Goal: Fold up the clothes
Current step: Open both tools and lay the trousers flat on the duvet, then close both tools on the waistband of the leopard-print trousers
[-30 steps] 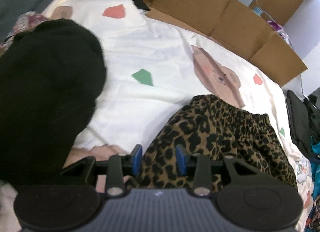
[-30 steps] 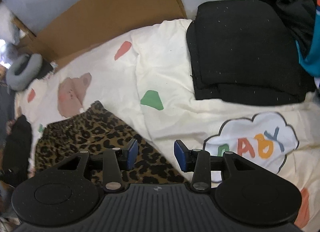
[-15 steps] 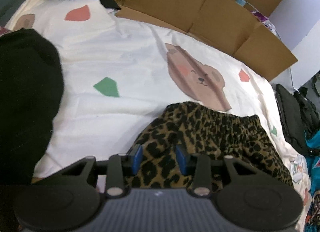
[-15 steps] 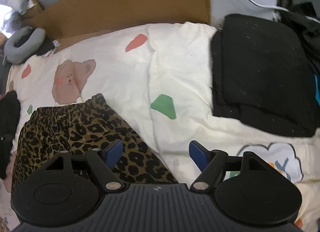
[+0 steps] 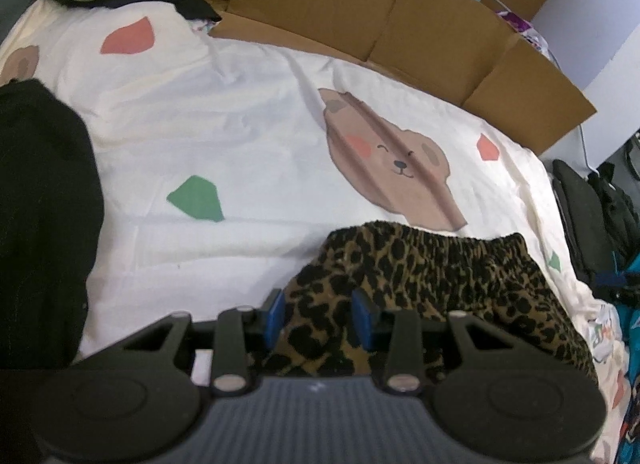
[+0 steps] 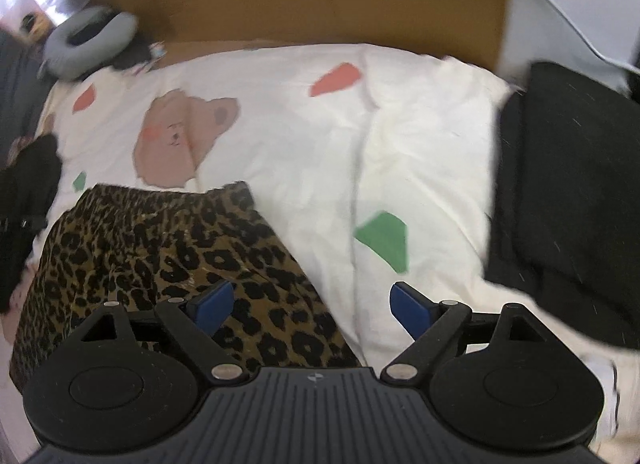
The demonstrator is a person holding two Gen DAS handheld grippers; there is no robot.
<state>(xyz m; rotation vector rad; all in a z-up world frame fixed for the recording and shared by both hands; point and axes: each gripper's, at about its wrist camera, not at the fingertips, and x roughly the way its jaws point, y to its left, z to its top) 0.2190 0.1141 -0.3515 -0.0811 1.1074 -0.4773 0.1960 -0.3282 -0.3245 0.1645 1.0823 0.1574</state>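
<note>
A leopard-print garment (image 5: 420,264) with an elastic waistband lies flat on the cream cartoon bedsheet (image 5: 240,111). My left gripper (image 5: 319,314) hovers over its left edge, jaws partly apart. Flat fabric shows between the blue pads, which do not pinch it. In the right wrist view the same garment (image 6: 160,248) fills the lower left. My right gripper (image 6: 310,302) is over its right edge and its jaws are opening wide. Its left pad (image 6: 212,300) is above the print and its right pad (image 6: 412,308) is above bare sheet (image 6: 420,143).
A black garment (image 5: 40,223) lies left of the leopard piece, and a folded black stack (image 6: 572,183) to its right. Brown cardboard (image 5: 400,23) walls the far side of the bed. A grey neck pillow (image 6: 88,39) rests at the far corner. Dark clothes (image 5: 592,223) are heaped past the right edge.
My right gripper's jaws have spread from half apart to wide, and it has slid left over the leopard garment. My left gripper has drifted right, away from the black garment, with its gap unchanged.
</note>
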